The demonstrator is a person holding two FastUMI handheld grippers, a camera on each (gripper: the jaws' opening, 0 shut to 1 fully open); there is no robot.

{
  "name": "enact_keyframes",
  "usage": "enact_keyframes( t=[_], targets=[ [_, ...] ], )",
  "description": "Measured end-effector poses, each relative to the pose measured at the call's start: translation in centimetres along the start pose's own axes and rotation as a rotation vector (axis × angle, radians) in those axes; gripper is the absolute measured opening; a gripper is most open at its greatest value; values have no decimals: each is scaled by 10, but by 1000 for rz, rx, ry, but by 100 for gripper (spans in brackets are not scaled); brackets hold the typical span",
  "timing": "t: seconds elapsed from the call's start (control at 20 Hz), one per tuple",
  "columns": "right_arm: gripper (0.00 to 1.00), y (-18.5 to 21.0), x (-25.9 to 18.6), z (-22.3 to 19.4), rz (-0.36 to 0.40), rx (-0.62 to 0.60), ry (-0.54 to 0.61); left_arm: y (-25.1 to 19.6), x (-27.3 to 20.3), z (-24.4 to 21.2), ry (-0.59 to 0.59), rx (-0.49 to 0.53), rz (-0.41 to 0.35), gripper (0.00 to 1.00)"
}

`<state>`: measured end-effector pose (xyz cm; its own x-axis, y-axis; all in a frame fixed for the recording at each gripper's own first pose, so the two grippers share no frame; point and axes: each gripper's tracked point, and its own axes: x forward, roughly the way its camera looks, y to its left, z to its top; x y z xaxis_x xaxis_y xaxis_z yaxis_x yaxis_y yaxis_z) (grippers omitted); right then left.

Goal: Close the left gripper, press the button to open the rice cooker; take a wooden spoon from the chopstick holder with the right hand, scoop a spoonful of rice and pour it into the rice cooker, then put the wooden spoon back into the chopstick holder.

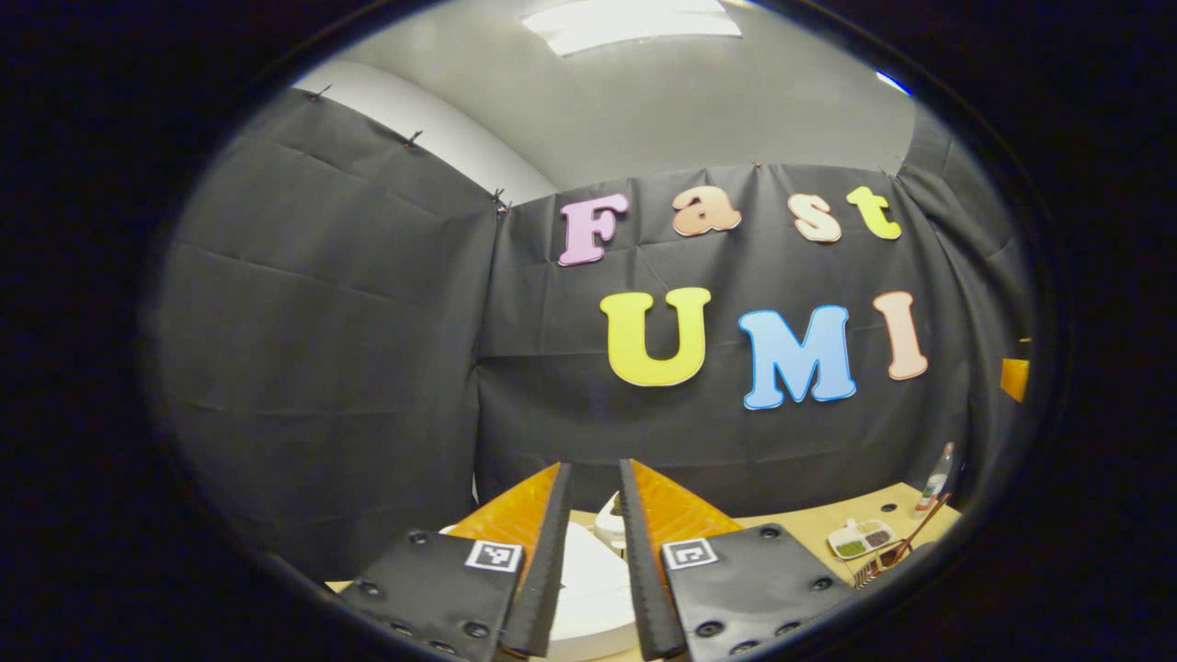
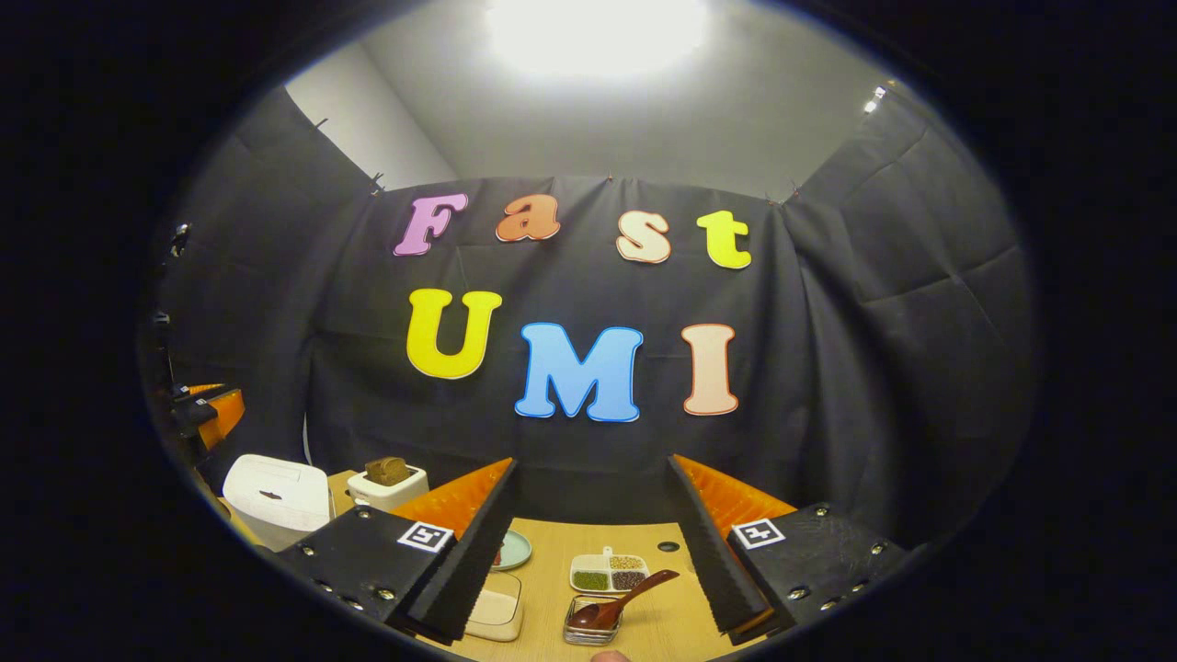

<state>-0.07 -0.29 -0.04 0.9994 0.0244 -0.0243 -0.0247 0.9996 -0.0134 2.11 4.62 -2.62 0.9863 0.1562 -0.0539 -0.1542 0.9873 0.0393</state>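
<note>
Wooden and dark, the spoon (image 2: pixel 618 602) leans out of the small wire chopstick holder (image 2: pixel 593 621), handle angled up to the right, likely so your right gripper (image 2: pixel 598 538) can take it; that gripper hangs above with its fingers spread wide and empty. Your left gripper (image 1: pixel 593 552) has its fingers drawn narrow but not touching, poised over the white rice cooker (image 1: pixel 588 588), whose lid looks down, a fit stance for pressing the button. The divided dish (image 2: pixel 609 572) of grains sits just behind the holder on the table (image 2: pixel 552 552).
</note>
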Motion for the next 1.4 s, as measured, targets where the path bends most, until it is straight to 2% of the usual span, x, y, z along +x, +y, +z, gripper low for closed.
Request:
enact_keyframes(
  t=[0.05,0.1,0.15,0.2,0.3,0.45,0.95,1.15,1.4],
  targets=[
    [95,-2,0,-2,-6,0,5,0,4,-4,7,-3,-2,34],
    [95,-4,-2,-3,-12,0,8,-4,6,-8,16,-9,-17,17],
    [95,-6,-2,-4,-18,-3,11,-6,12,-13,25,-12,-31,16],
    [95,-8,-1,-5,-23,-8,12,-1,16,-21,38,-7,-3,16],
    [95,-13,-2,-6,-35,-25,15,10,28,-37,74,-4,23,9],
    [95,-16,-1,-6,-45,-49,20,14,40,-62,115,13,31,11],
    [95,-16,-2,-18,-45,-107,55,46,64,-148,267,61,111,9],
    [95,-19,-2,-22,-57,-103,68,53,62,-185,349,56,138,8],
    [95,-20,-3,-27,-61,-104,75,58,55,-207,395,65,154,12]
  ],
)
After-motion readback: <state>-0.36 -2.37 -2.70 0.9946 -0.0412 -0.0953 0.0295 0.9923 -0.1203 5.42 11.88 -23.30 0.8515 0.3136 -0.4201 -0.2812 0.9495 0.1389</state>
